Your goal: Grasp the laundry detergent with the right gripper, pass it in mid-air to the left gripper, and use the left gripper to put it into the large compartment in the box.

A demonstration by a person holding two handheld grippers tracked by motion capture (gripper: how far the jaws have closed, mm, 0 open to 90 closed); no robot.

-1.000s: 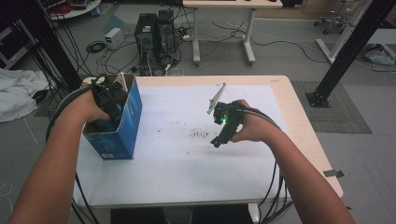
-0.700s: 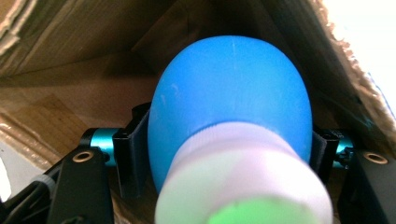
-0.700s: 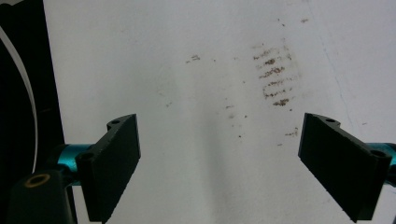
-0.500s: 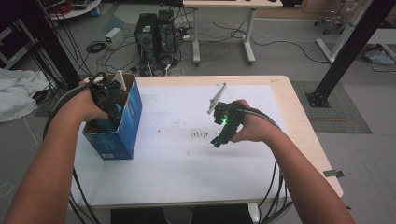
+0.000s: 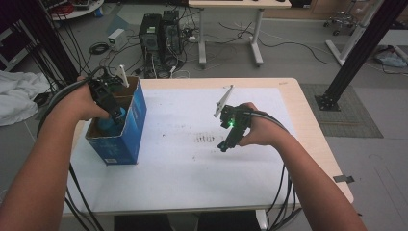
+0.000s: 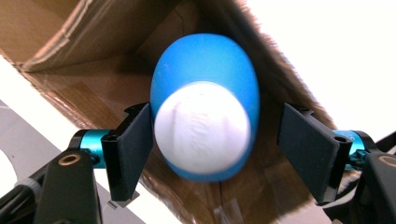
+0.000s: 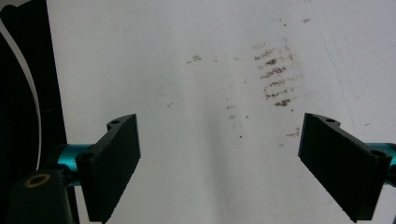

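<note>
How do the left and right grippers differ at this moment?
The left gripper reaches into the blue cardboard box; the right gripper hovers over the white table. The left's fingers, just opening, flank a blue-and-white bottle, one apart from it; the right's stand wide with nothing between. Both have black fingers.

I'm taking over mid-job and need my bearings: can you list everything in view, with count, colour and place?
Box: one, blue cardboard, open top, brown inside, left part of the table.
Bottle: one, blue with a white cap, standing in the box between the left jaws.
Table: one, white top with a wooden edge, dark smudges near the middle.
Computer towers: two, black, on the floor behind the table.
Cloth: one, white, on the floor at far left.
Desk: one, white legs, at the back.
Left gripper: one, black, over the box; its jaws have just been opening, one pad beside the bottle, the other apart.
Right gripper: one, black, open, over bare table.
</note>
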